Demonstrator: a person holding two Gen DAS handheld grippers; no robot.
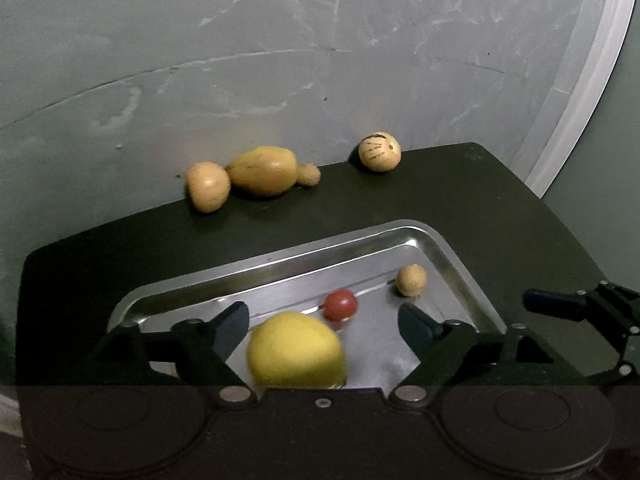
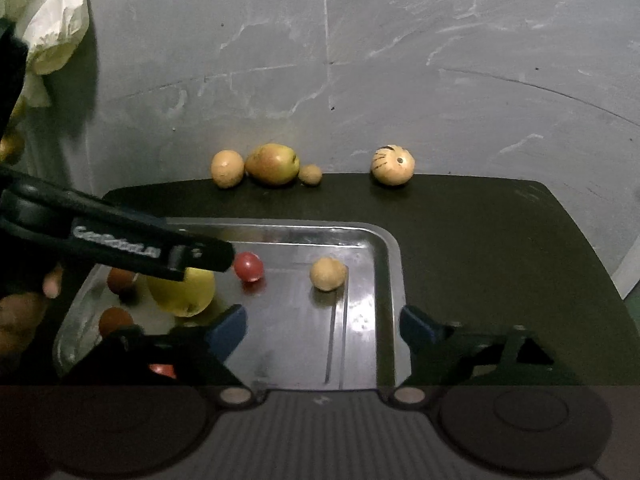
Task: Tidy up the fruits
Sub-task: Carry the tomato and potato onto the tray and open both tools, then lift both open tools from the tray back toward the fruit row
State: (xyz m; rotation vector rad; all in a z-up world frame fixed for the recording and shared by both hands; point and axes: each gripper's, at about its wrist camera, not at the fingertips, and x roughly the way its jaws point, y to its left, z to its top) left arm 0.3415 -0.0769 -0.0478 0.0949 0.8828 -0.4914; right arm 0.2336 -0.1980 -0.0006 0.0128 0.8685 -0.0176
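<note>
My left gripper (image 1: 322, 320) hangs open over the steel tray (image 1: 320, 248). A blurred yellow fruit (image 1: 296, 350) sits low between its spread fingers, clear of both pads. A red cherry tomato (image 1: 340, 305) and a small tan fruit (image 1: 411, 279) lie further in. My right gripper (image 2: 322, 324) is open with nothing in it, over the tray's near right part (image 2: 384, 248). From there I see the yellow fruit (image 2: 182, 290) under a left gripper finger (image 2: 208, 256), the tomato (image 2: 249, 266), the tan fruit (image 2: 328, 273) and two brownish fruits (image 2: 114, 320) at the tray's left end.
Along the dark table's back edge against the grey wall lie a tan round fruit (image 2: 227, 168), a yellow-green pear-like fruit (image 2: 273, 163), a small tan one (image 2: 310, 174) and a pale striped round fruit (image 2: 393, 165). A white plastic bag (image 2: 52, 20) hangs at the upper left.
</note>
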